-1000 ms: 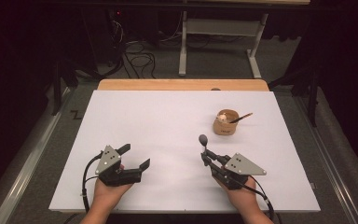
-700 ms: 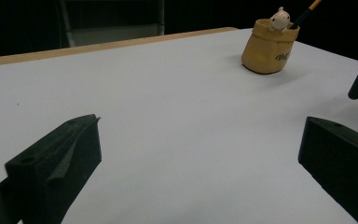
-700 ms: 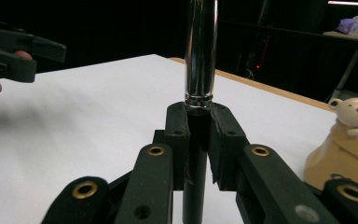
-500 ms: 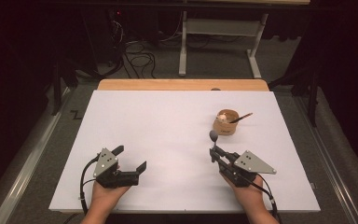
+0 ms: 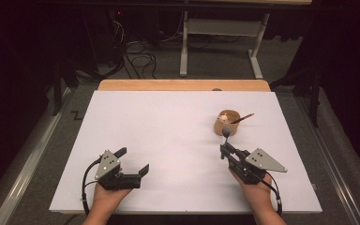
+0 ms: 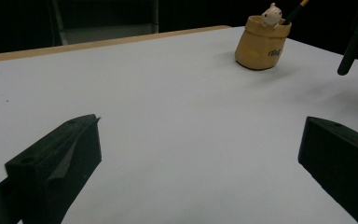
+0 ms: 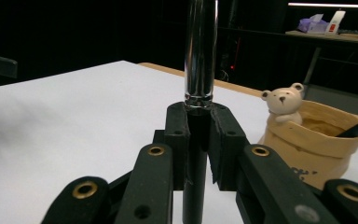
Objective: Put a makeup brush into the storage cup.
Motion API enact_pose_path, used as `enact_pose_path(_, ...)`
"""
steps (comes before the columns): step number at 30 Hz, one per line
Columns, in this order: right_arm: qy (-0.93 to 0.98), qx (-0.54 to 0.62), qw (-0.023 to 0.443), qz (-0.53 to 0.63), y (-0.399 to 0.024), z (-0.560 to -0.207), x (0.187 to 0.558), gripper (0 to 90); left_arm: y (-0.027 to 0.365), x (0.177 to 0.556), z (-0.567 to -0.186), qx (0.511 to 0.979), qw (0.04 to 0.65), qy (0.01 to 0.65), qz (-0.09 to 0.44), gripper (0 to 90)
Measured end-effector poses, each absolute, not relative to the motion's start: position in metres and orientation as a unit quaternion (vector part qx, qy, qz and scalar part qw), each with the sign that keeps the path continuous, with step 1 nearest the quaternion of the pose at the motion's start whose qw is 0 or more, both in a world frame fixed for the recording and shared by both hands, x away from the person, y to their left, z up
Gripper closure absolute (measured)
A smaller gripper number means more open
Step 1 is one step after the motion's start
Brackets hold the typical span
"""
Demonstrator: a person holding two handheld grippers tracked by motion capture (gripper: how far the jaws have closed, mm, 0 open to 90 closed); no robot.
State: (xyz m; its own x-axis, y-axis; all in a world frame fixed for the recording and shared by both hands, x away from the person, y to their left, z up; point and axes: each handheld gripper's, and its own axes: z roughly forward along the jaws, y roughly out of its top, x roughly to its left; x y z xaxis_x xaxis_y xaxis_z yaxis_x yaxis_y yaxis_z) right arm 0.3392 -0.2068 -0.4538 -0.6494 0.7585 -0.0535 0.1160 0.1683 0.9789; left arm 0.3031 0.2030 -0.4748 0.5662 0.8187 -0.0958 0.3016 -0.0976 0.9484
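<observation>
**Observer A:** Which step is in hand?

**Observer B:** Transport, by my reading. The right gripper (image 5: 225, 151) is clenched on a pen-like tool with a dark shaft and a chrome barrel (image 7: 200, 51). In the right gripper view the shaft stands upright, pinched between the two pads. In the high view its rounded tip (image 5: 226, 131) sits just short of the tan ceramic holder (image 5: 228, 123).

**Observer A:** And the holder's contents?

**Observer B:** A small bear figure (image 7: 283, 103) sits at the rim, and one dark-handled tool (image 5: 242, 118) leans out toward the far right. The holder stands on the white tabletop (image 5: 168, 122), right of centre.

**Observer A:** State of the left gripper?

**Observer B:** The left gripper (image 5: 132, 162) is released. Its jaws have just been opening and stand wide, with nothing between them but bare tabletop. It rests at the near left, well apart from the holder, which shows far off in the left gripper view (image 6: 262, 43).

**Observer A:** What does the next move call for?

**Observer B:** Probably carrying the tool forward over the holder's mouth, then lowering it clear of the bear and the leaning handle before the pads let go. The opening is narrow and partly taken up; a tilted entry could knock the rim or tip the holder.
</observation>
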Motion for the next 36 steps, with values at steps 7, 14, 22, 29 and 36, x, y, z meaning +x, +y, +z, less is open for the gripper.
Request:
enact_pose_path(7, 0.701, 0.323, 0.288, 0.567, -0.216, -0.453, 0.341, 80.7, 0.204, 0.303, -0.475, 0.7, 0.542, 0.399, 0.238, 0.3)
enact_pose_path(14, 0.692, 0.331, 0.294, 0.57, -0.225, -0.452, 0.343, 80.7, 0.204, 0.303, -0.474, 0.7, 0.544, 0.397, 0.239, 0.4)
enact_pose_path(22, 0.681, 0.343, 0.298, 0.574, -0.234, -0.451, 0.344, 80.7, 0.204, 0.303, -0.475, 0.701, 0.545, 0.395, 0.236, 0.6)
enact_pose_path(29, 0.67, 0.352, 0.298, 0.582, -0.237, -0.448, 0.349, 80.7, 0.204, 0.302, -0.474, 0.699, 0.547, 0.396, 0.234, 0.7)
enact_pose_path(36, 0.666, 0.361, 0.309, 0.575, -0.236, -0.442, 0.363, 80.6, 0.206, 0.302, -0.474, 0.698, 0.549, 0.397, 0.231, 0.8)
